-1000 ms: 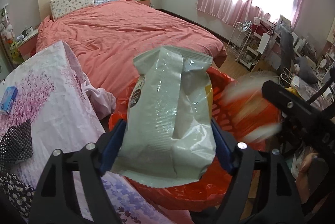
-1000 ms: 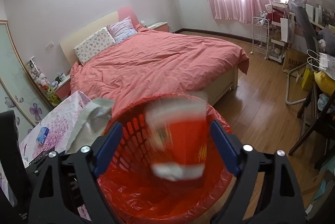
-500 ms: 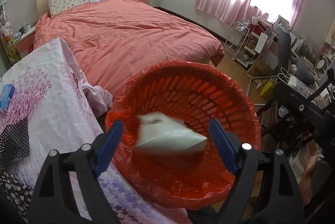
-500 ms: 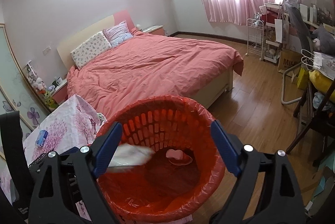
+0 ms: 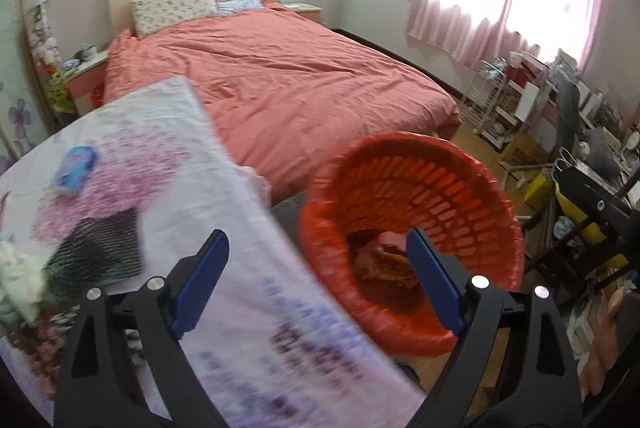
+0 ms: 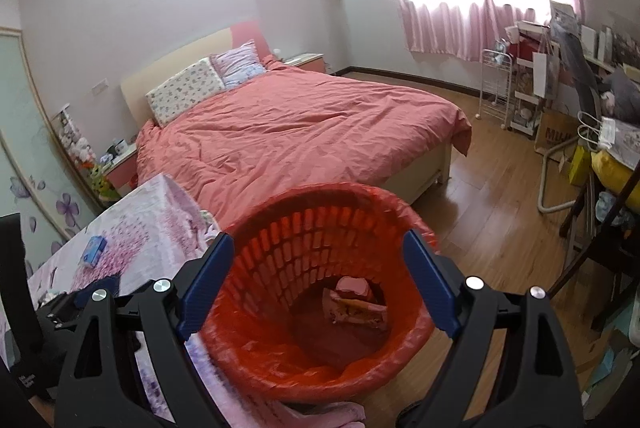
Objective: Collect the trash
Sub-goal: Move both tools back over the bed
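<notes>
An orange basket lined with an orange bag [image 5: 452, 163] [image 6: 280, 236] stands on the floor beside the table. Dropped snack wrappers [image 5: 384, 264] [image 6: 354, 302] lie at its bottom. My left gripper [image 5: 316, 280] is open and empty, over the table's edge and the basket's left rim. My right gripper [image 6: 318, 282] is open and empty, above the basket's mouth. On the floral tablecloth [image 5: 168, 155] lie a small blue packet [image 5: 76, 165] [image 6: 93, 251], a black dotted item [image 5: 100, 252] and crumpled white paper [image 5: 18, 280].
A bed with a coral duvet [image 5: 280, 75] [image 6: 296, 123] lies behind the table and basket. A white wire rack [image 6: 498, 87], a cluttered desk and chairs [image 6: 600, 155] stand at the right. Wooden floor [image 6: 492, 224] shows right of the basket.
Both grippers let go of their trash: the silver bag and the red-and-white packet fell into the basket. The left gripper has since swung left toward the table.
</notes>
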{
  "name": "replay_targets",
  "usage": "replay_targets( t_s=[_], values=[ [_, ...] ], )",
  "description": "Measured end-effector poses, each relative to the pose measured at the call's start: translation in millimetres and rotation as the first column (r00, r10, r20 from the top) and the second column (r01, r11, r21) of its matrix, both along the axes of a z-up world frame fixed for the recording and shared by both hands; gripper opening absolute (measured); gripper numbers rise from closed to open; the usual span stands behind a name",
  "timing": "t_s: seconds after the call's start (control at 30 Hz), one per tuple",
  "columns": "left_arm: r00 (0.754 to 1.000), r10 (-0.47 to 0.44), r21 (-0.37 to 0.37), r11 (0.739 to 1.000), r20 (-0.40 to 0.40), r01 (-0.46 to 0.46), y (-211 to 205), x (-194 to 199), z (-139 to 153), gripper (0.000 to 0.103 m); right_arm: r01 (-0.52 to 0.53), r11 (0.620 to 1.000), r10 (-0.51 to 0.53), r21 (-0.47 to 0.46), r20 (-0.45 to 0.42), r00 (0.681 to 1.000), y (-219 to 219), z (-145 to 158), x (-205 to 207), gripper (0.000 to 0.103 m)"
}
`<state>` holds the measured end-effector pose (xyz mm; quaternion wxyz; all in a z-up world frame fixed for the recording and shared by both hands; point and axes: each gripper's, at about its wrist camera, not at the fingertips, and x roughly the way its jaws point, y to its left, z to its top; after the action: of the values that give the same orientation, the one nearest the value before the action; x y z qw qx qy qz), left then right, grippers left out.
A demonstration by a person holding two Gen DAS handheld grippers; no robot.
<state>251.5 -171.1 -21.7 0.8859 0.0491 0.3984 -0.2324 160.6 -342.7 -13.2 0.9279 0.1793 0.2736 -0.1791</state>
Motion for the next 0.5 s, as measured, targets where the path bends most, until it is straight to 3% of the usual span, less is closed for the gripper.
replay_targets(
  t_s=[0.27, 0.5],
  values=[
    [0.985, 0.161, -0.008, 0.987, 0.064, -0.161, 105.4, -20.4, 21.2, 0.089, -0.143, 0.989, 0.142, -0.032, -0.025, 0.990, 63.1, 2.8, 11.2, 0.085],
    [0.940, 0.315, 0.019, 0.947, 0.127, -0.320, 200.6, -41.1, 22.3, 0.089, -0.306, 0.951, 0.304, -0.035, -0.058, 0.951, 129.1, -7.1, 27.1, 0.082]
  ],
)
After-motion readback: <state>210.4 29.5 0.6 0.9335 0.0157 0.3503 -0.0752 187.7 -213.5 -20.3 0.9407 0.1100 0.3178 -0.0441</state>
